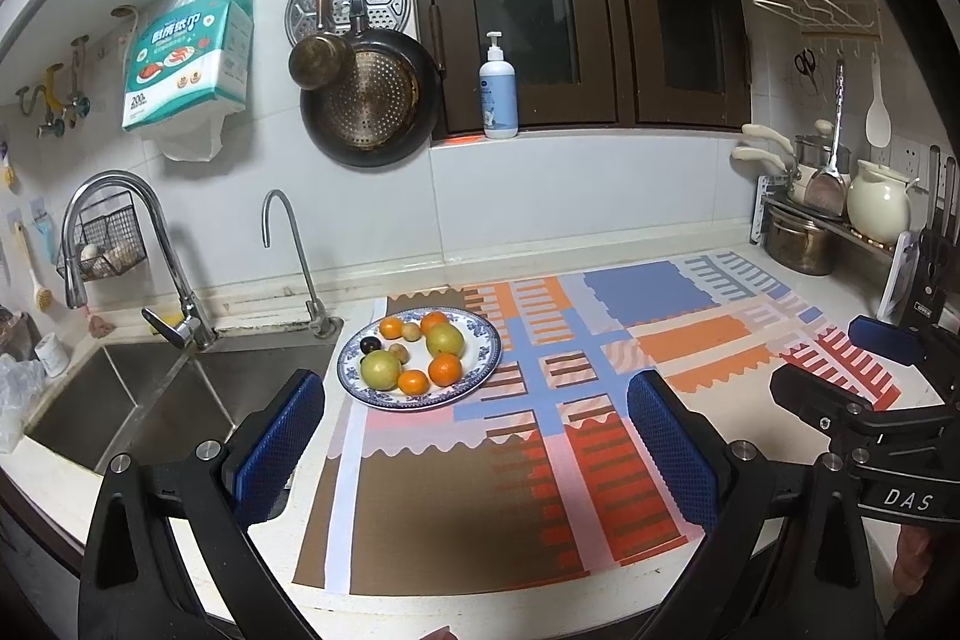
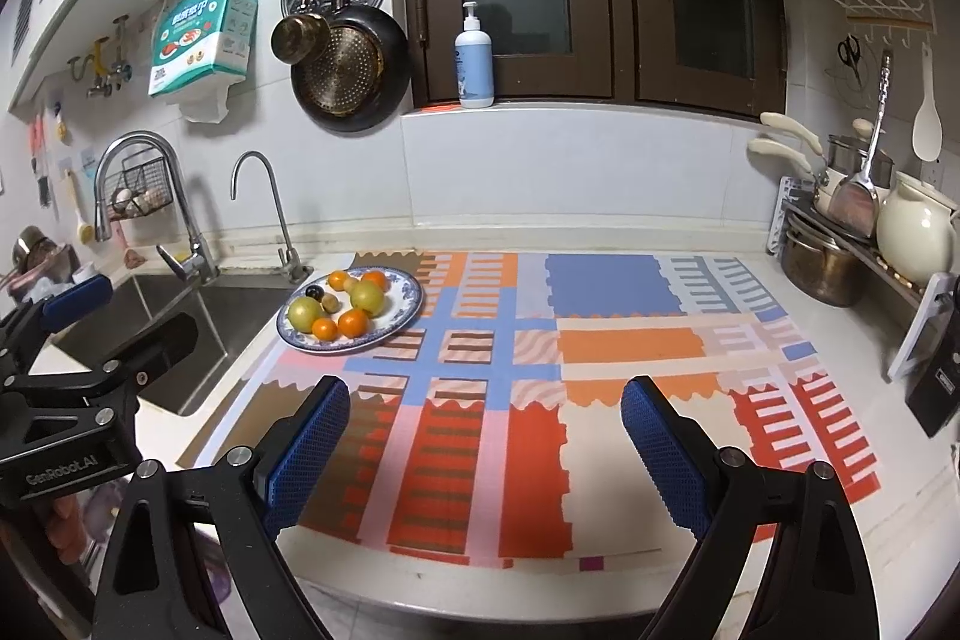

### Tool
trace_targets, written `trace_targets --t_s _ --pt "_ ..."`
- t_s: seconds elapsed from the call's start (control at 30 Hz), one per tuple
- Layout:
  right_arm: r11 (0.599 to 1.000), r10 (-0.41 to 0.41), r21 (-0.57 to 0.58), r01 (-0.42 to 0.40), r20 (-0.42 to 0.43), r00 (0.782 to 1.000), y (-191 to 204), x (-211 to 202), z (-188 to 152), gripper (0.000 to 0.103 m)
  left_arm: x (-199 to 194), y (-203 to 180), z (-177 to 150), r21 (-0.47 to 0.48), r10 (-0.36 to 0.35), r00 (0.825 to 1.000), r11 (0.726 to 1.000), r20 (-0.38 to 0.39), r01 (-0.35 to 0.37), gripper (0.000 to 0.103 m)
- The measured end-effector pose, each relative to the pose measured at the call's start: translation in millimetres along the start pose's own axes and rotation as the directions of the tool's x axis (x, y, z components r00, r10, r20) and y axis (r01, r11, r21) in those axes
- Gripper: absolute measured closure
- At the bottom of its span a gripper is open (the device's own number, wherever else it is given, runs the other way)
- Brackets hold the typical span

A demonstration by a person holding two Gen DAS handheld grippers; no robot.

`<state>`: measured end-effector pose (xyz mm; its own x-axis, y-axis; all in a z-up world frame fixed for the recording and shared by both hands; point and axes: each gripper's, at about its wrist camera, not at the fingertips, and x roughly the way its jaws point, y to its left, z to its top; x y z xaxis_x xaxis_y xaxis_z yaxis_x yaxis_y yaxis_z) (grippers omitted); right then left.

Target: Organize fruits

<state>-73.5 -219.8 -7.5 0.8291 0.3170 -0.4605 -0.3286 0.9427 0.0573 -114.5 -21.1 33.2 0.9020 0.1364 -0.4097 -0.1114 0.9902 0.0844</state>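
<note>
A blue-and-white patterned plate [image 1: 480,376] [image 2: 408,307] sits on the left part of a colourful mat, beside the sink. On it lie several small oranges [image 1: 445,369] [image 2: 353,322], two yellow-green round fruits [image 1: 380,369] [image 2: 303,313], a dark plum [image 1: 369,345] [image 2: 313,291] and small brown fruits [image 1: 399,353]. My left gripper [image 1: 477,430] hangs open near the counter's front edge, short of the plate, nothing between its blue pads. My right gripper [image 2: 486,430] is open too, over the mat's middle, well to the right of the plate, empty.
A steel sink [image 1: 138,400] with two taps lies left of the plate. The patterned mat [image 2: 600,340] covers the counter. Pots, a cream jug [image 2: 915,232] and a knife block stand at the far right. A soap bottle [image 1: 498,91] is on the window ledge; pans hang on the wall.
</note>
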Motion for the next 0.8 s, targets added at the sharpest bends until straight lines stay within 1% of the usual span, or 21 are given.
trace_targets --t_s 0.47,0.8 --pt "1.0 0.003 -0.001 -0.003 0.002 1.0 0 -1 1 0.01 -1 -1 -2 -0.002 0.0 1.0 1.0 0.0 0.0 0.0" --pt "1.0 -0.002 0.004 0.002 -0.011 1.0 -2 6 1 0.01 13 -2 2 0.001 0.008 1.0 1.0 -0.026 -0.008 0.0"
